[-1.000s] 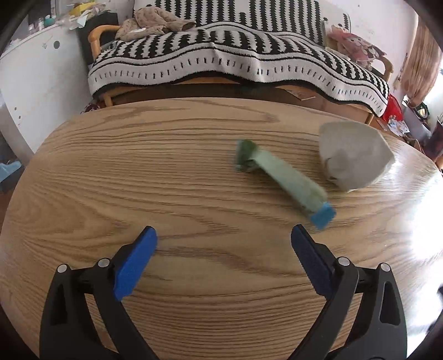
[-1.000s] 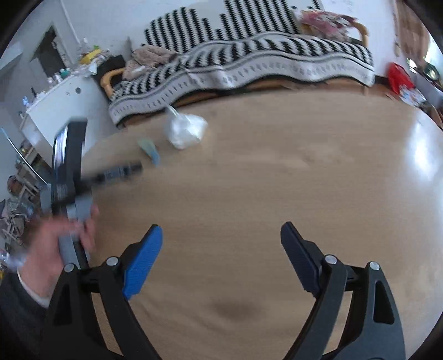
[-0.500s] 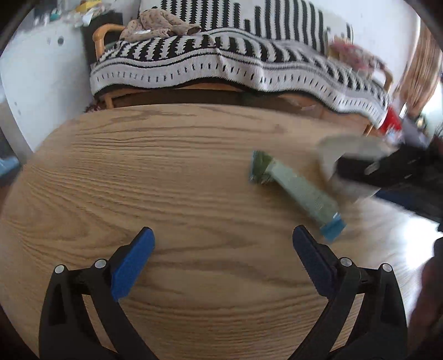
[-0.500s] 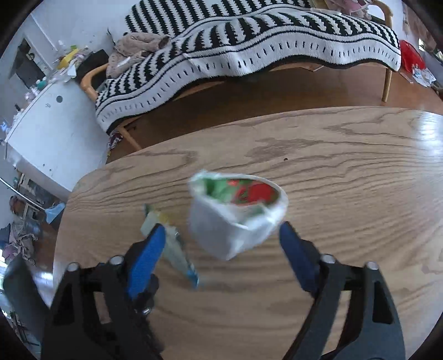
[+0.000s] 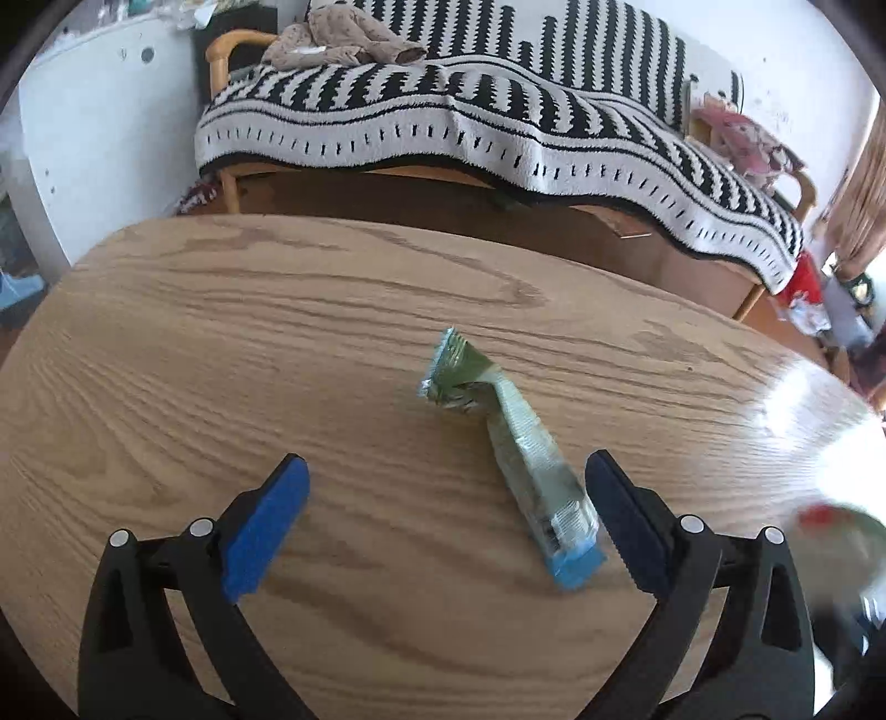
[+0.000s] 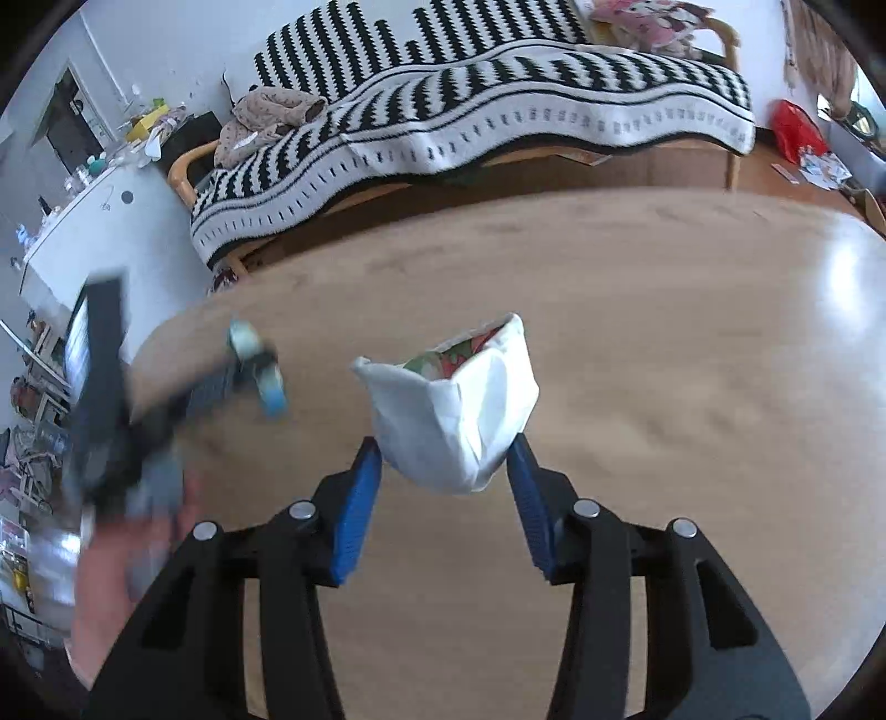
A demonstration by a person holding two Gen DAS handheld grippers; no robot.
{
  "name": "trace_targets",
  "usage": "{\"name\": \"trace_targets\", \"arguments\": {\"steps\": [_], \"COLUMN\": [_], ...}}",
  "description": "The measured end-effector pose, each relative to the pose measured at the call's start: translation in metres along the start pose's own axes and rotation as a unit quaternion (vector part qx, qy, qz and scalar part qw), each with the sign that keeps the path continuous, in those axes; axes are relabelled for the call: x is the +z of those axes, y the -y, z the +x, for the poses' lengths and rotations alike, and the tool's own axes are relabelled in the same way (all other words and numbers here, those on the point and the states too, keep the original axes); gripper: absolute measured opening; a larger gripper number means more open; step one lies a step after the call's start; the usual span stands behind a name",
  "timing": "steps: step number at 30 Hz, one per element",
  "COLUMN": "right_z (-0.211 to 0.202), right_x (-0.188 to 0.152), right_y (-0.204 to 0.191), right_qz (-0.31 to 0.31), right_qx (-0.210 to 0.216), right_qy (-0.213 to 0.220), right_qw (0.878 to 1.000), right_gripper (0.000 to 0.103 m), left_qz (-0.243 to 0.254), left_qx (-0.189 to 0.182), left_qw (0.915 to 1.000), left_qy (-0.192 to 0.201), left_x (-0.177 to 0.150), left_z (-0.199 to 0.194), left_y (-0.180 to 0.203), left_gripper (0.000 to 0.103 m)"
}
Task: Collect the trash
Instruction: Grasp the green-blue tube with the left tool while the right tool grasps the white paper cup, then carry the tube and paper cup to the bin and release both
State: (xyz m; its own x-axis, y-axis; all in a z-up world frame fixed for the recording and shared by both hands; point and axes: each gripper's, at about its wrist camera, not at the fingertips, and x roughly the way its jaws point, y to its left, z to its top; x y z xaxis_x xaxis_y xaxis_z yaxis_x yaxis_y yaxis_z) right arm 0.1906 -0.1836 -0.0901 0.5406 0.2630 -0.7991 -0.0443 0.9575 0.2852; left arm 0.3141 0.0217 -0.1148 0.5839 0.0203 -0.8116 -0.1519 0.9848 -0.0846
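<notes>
Left claw (image 5: 443,498) spread wide, low over wooden surface (image 5: 221,360), nothing between blue pads (image 5: 260,531). Green snack wrapper (image 5: 515,443) flat on surface, lying diagonally; blue end just beside right pad, nearly touching, contact unclear. Crumpled dark-green end further out, toward surface middle. Blurred white shape with red patch at far right edge of left view, too smeared to identify there.

Right claw (image 6: 446,493) pinching white bag (image 6: 459,410) at its lower part, pads (image 6: 354,509) pressed against both sides. Bag mouth open and facing up, red and green contents visible inside. Whether bag base touches surface or hangs above it: cannot tell. In right view, left claw and hand (image 6: 122,531) motion-blurred at left, over the wrapper; wrapper well apart from bag, to its left.

Past surface edge: sofa (image 5: 498,127) with black-and-white striped blanket draped over it, wooden arms showing. Beige cloth bundle (image 5: 343,44) on sofa's left end, pink plush (image 6: 642,16) on right end. White cabinet (image 6: 111,221) left of sofa, clutter on top. Red bag (image 6: 797,130) on floor at far right.
</notes>
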Motion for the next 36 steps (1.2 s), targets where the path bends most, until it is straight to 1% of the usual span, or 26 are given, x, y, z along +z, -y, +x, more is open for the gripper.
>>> {"name": "trace_targets", "arguments": {"steps": [2, 3, 4, 5, 6, 8, 10, 12, 14, 16, 17, 19, 21, 22, 25, 27, 30, 31, 32, 33, 34, 35, 36], "right_z": [-0.024, -0.036, -0.046, -0.056, -0.067, -0.092, -0.11, -0.127, -0.146, -0.166, -0.173, -0.194, -0.213, -0.227, -0.258, -0.283, -0.321, -0.337, -0.347, -0.361, -0.37, -0.385, -0.393], "right_x": [-0.03, -0.046, -0.058, -0.069, -0.081, -0.103, -0.119, -0.128, -0.135, -0.142, -0.145, -0.151, -0.158, -0.165, -0.181, -0.2, -0.235, -0.251, -0.262, -0.278, -0.29, -0.31, -0.323], "right_y": [0.014, 0.02, 0.025, 0.031, 0.037, 0.054, 0.068, 0.075, 0.084, 0.098, 0.103, 0.122, 0.138, 0.15, 0.181, 0.207, 0.25, 0.268, 0.28, 0.296, 0.307, 0.324, 0.334], "right_qz": [-0.012, -0.017, -0.02, -0.022, -0.021, -0.006, 0.004, 0.001, 0.004, 0.015, 0.019, 0.036, 0.05, 0.059, 0.085, 0.109, 0.154, 0.175, 0.189, 0.208, 0.22, 0.242, 0.253], "right_qx": [-0.012, -0.017, -0.02, -0.022, -0.025, -0.025, -0.03, -0.039, -0.044, -0.048, -0.05, -0.058, -0.067, -0.078, -0.104, -0.129, -0.163, -0.177, -0.187, -0.201, -0.21, -0.227, -0.237], "right_qy": [0.0, 0.001, 0.002, 0.004, 0.011, 0.027, 0.03, 0.037, 0.048, 0.059, 0.062, 0.074, 0.086, 0.095, 0.114, 0.127, 0.14, 0.144, 0.147, 0.15, 0.152, 0.155, 0.155], "right_qw": [1.0, 1.0, 1.0, 1.0, 0.999, 0.999, 0.999, 0.999, 0.998, 0.997, 0.997, 0.995, 0.993, 0.991, 0.984, 0.977, 0.964, 0.958, 0.953, 0.945, 0.94, 0.931, 0.925], "right_gripper": [0.047, 0.047, 0.047, 0.047, 0.047, 0.047, 0.047, 0.047, 0.047, 0.047, 0.047, 0.047, 0.047, 0.047, 0.047, 0.047, 0.047, 0.047, 0.047, 0.047, 0.047, 0.047, 0.047], "left_qz": [0.017, 0.023, 0.029, 0.039, 0.045, 0.059, 0.077, 0.086, 0.085, 0.08, 0.089, 0.124, 0.161, 0.171, 0.203, 0.23, 0.271, 0.284, 0.299, 0.309, 0.322, 0.335, 0.349], "left_qx": [0.009, 0.012, 0.02, 0.029, 0.033, 0.03, 0.028, 0.025, 0.012, 0.003, -0.002, -0.006, -0.012, -0.022, -0.069, -0.102, -0.154, -0.175, -0.199, -0.213, -0.232, -0.247, -0.268], "left_qw": [0.9998, 0.9996, 0.9993, 0.9987, 0.9982, 0.9976, 0.9964, 0.9958, 0.9963, 0.9967, 0.9959, 0.9919, 0.9859, 0.9839, 0.9759, 0.9669, 0.9486, 0.9414, 0.9319, 0.9254, 0.9162, 0.9075, 0.8964], "left_qy": [0.004, 0.008, 0.01, 0.017, 0.021, 0.022, 0.021, 0.018, 0.011, 0.015, 0.017, 0.027, 0.044, 0.045, 0.041, 0.04, 0.052, 0.053, 0.054, 0.054, 0.054, 0.054, 0.051], "left_x": [0.0, -0.001, -0.001, -0.001, -0.002, -0.006, -0.013, -0.02, -0.026, -0.031, -0.036, -0.047, -0.065, -0.073, -0.107, -0.132, -0.17, -0.183, -0.2, -0.212, -0.228, -0.242, -0.262], "left_z": [0.002, 0.002, 0.002, -0.001, -0.003, -0.007, -0.013, -0.018, -0.028, -0.04, -0.051, -0.067, -0.091, -0.101, -0.134, -0.157, -0.196, -0.208, -0.223, -0.233, -0.244, -0.254, -0.266], "left_y": [0.01, 0.012, 0.015, 0.019, 0.021, 0.026, 0.032, 0.036, 0.038, 0.04, 0.046, 0.061, 0.08, 0.088, 0.123, 0.153, 0.2, 0.216, 0.235, 0.248, 0.263, 0.277, 0.294], "left_gripper": [0.096, 0.092, 0.077, 0.065, 0.044, 0.016, 0.014, 0.013, 0.012, 0.012, 0.012, 0.012, 0.012, 0.012, 0.012, 0.012, 0.012, 0.012, 0.012, 0.012, 0.012, 0.012, 0.012]}}
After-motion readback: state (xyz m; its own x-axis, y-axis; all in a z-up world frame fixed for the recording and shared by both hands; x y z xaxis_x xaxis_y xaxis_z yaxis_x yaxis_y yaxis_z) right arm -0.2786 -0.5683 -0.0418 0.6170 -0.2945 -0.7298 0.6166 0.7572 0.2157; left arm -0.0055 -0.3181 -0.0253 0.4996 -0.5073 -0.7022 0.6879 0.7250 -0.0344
